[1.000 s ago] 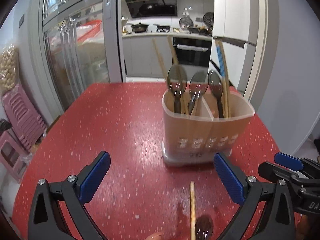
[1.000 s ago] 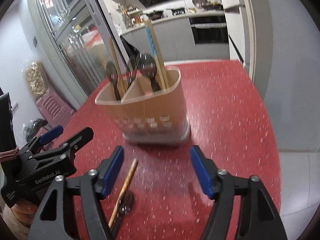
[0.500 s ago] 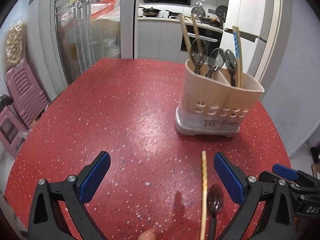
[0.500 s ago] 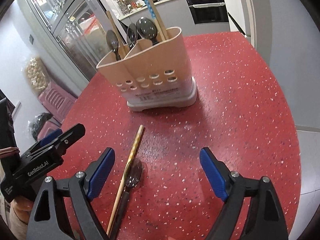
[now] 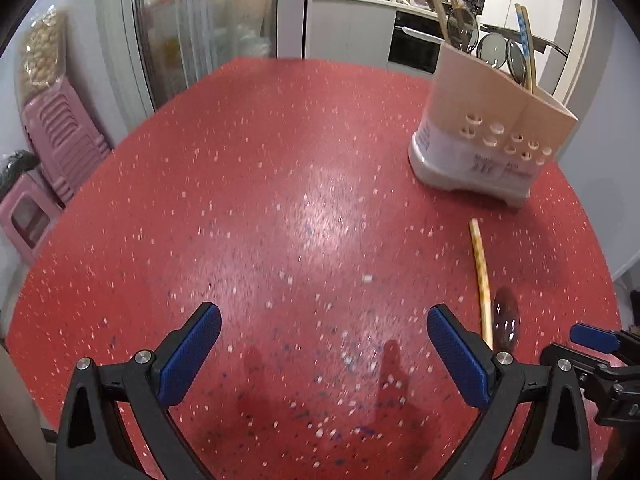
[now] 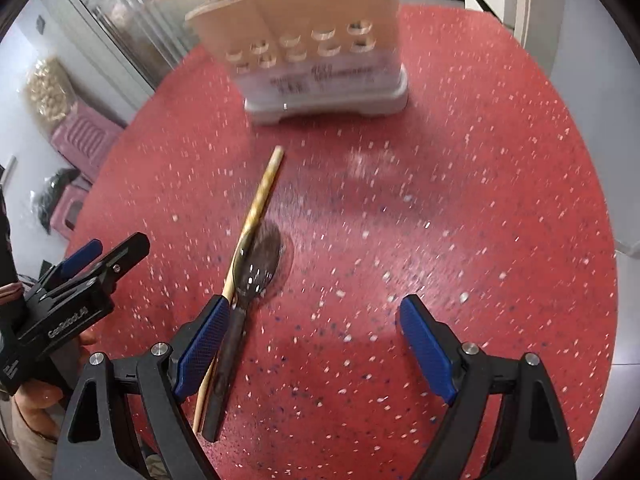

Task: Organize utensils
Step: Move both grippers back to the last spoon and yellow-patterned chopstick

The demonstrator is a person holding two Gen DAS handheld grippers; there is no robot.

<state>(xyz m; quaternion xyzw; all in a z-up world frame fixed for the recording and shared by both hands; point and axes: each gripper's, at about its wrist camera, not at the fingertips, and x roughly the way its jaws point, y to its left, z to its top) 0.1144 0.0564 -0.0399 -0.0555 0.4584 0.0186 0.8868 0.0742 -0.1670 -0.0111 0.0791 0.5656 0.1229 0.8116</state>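
While both tongs hang over red speckled tabletop [image 5: 280, 184], left gripper [image 5: 324, 350] jaws wide apart, nothing between; right gripper [image 6: 314, 344] jaws wide apart too, holding nothing, left pad just beside spoon [image 6: 256, 264] handle; spoon and chopstick [image 6: 260, 200] lie side by side mid-tabletop; utensil holder [image 6: 312, 40] upright near far edge, filled

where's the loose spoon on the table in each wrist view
Left wrist: the spoon lies at lower right, just right of the lone chopstick, its handle hidden behind the gripper's right finger.
Right wrist: the spoon lies left of centre, its handle running down beside the left finger.
Shared landmark: the beige utensil holder beyond them.
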